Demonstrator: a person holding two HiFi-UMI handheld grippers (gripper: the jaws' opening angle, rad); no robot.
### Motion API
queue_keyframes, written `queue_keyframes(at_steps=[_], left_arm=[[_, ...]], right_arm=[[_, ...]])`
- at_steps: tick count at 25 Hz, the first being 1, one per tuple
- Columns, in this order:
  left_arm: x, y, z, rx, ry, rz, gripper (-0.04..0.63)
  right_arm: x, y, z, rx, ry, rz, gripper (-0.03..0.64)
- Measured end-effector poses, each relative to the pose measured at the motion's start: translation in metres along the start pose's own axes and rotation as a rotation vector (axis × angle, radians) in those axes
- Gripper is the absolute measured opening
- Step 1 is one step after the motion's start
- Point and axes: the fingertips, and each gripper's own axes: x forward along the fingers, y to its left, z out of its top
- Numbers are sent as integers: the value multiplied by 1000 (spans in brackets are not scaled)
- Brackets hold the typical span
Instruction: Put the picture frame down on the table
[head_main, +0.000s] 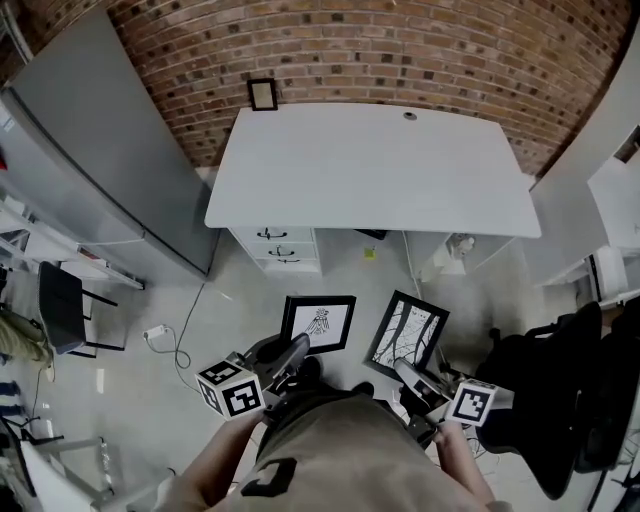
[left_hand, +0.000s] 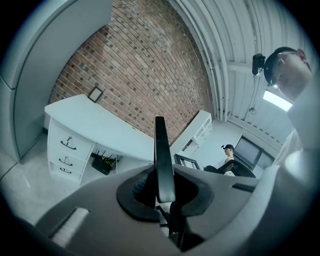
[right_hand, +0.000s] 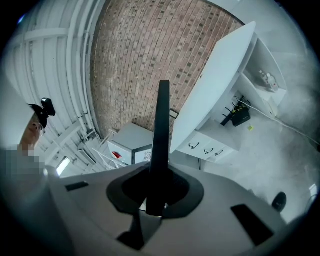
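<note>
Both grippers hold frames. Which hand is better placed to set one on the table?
Probably left gripper: its figure-print frame sits square to the table; the right gripper's tree-print frame is skewed. Distance looks equal.

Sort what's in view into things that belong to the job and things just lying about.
Job: black picture frame with white mat, shut in left gripper; black picture frame with branch print, shut in right gripper; white table.
Lying about: small black frame standing on it; white drawer unit; grey cabinet; white plug with cable.
</note>
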Motion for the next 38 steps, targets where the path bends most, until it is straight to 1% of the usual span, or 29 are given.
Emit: queue_keyframes(at_steps=[3, 6, 9, 11, 13, 16, 19, 22, 23, 29, 31, 34, 38], left_arm=[[-6, 6, 8, 15, -8, 21, 31], [-16, 16, 21, 52, -19, 41, 32], [-26, 28, 30, 93, -11, 68, 32], [-31, 35, 34, 104, -6, 78, 32], [-35, 44, 36, 100, -3, 82, 32], [-36, 55, 39, 84, -8, 78, 32], [-35, 60, 42, 78, -5, 62, 32], [-35, 67, 50, 78, -3, 49, 31], [-36, 69, 54, 76, -7, 46, 32], [-52, 89, 73, 78, -38, 45, 32], [-59, 98, 78, 70, -48, 49, 32], [-70, 109, 82, 61, -57, 54, 32], [-82, 123, 87, 46, -77, 59, 32]], right_arm=[[3, 1, 0, -4, 30, -3, 31], [10, 1, -4, -4, 54, -2, 31], [18, 2, -6, 6, 70, 6, 31], [26, 4, -5, -7, 83, 11, 29], [35, 5, -5, -33, 100, 8, 29], [52, 8, -7, -27, 110, 9, 29], [63, 7, -7, -27, 116, -10, 29], [74, 7, -3, -79, 129, -44, 29], [79, 7, -3, -82, 132, -48, 29], [108, 10, -8, -81, 152, -46, 29], [123, 16, -13, -54, 160, -28, 29], [140, 20, -17, -71, 182, -34, 29], [162, 28, -20, -53, 183, -17, 29]])
